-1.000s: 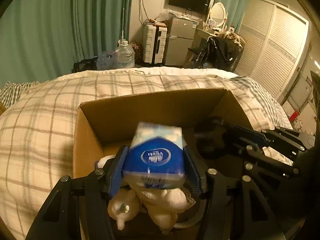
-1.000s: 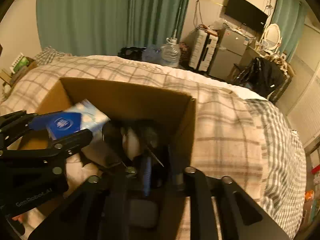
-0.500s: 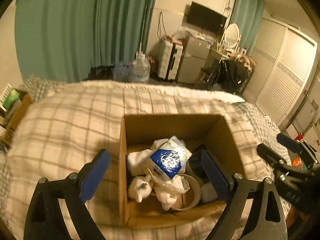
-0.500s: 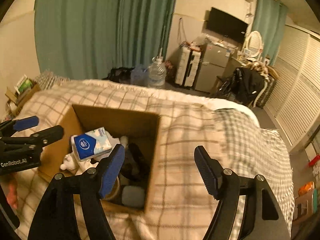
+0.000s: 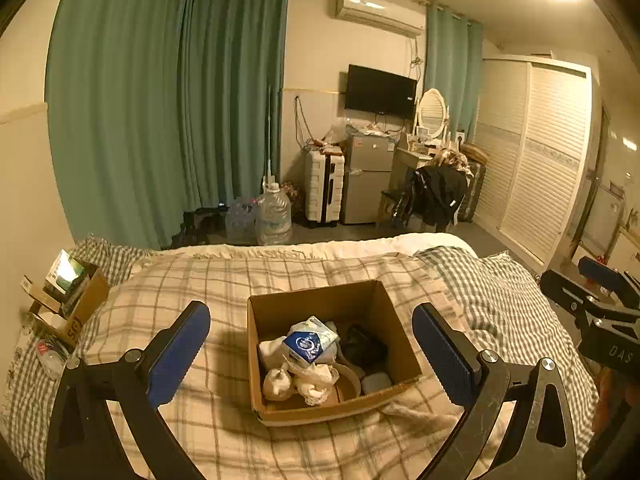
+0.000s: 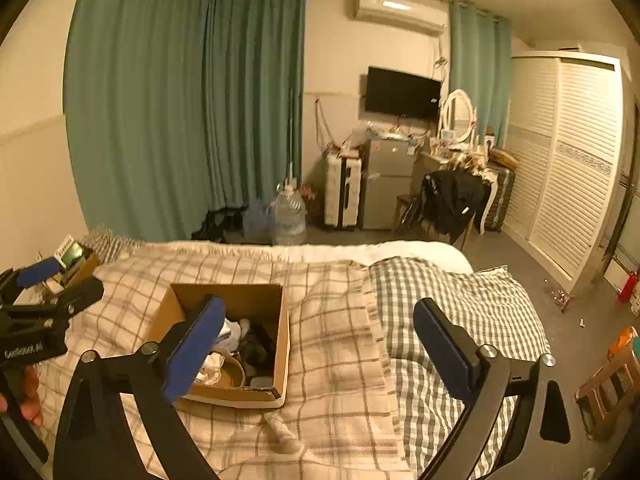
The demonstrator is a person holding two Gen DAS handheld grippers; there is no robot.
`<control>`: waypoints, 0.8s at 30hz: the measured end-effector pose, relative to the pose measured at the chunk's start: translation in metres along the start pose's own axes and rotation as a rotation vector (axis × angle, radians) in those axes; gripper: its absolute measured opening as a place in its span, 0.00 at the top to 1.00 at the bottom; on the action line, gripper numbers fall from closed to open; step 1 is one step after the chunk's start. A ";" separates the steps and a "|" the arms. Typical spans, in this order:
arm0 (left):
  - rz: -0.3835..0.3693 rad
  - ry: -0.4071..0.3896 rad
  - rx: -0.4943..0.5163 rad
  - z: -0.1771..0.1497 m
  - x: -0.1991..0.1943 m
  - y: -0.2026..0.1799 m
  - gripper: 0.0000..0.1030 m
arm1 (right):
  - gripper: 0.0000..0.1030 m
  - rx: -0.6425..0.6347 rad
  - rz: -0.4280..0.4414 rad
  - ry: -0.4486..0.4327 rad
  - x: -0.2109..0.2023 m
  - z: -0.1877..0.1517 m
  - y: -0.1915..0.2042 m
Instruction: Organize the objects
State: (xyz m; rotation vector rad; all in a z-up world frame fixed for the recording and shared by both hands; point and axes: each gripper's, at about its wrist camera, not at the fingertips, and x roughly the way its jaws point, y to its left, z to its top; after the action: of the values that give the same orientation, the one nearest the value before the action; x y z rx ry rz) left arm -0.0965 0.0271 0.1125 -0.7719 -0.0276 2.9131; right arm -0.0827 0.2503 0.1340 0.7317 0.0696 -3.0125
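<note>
Green-curtained bedroom, plaid bedspread (image 5: 224, 280) below me, and on it sits the open cardboard box (image 5: 394, 330) with the blue-and-white tissue pack (image 5: 308, 342) on top, my left gripper (image 5: 310, 344) and right gripper (image 6: 320, 344) both spread wide, empty.

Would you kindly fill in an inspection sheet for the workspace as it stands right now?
Surface: bed with plaid blanket, rumpled.
Job's things: open cardboard box on the blanket, holding a blue tissue pack on top, white soft items, a dark item.
Clutter: small box of oddments at the bed's left edge.
Grippers: left gripper and right gripper both open, holding nothing, raised clear of the box.
Cables: wires hanging on the wall beside the television.
Surroundings: teal curtains, water jug, suitcase, small fridge, louvred wardrobe.
</note>
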 end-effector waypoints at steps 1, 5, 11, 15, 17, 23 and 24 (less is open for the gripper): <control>0.004 -0.013 0.003 -0.004 -0.005 -0.001 0.00 | 0.03 0.004 0.005 -0.010 -0.004 -0.002 0.001; 0.039 -0.042 0.004 -0.020 -0.009 0.000 0.00 | 0.00 -0.007 0.029 -0.029 -0.008 -0.018 0.010; 0.075 -0.075 0.013 -0.069 -0.003 0.001 0.00 | 0.00 -0.022 0.075 -0.061 0.011 -0.068 0.030; 0.107 -0.026 0.039 -0.099 0.014 0.004 0.00 | 0.00 -0.050 0.102 -0.024 0.043 -0.097 0.045; 0.084 -0.010 0.008 -0.106 0.017 0.009 0.00 | 0.00 -0.057 0.098 -0.011 0.050 -0.105 0.047; 0.099 -0.006 -0.017 -0.111 0.024 0.020 0.00 | 0.00 -0.051 0.103 0.019 0.058 -0.113 0.047; 0.102 -0.006 -0.019 -0.112 0.024 0.020 0.00 | 0.00 -0.050 0.102 0.016 0.057 -0.113 0.047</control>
State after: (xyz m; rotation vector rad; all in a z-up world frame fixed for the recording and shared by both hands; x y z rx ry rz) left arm -0.0641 0.0087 0.0029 -0.7905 -0.0161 3.0156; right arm -0.0798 0.2082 0.0059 0.7319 0.1047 -2.8976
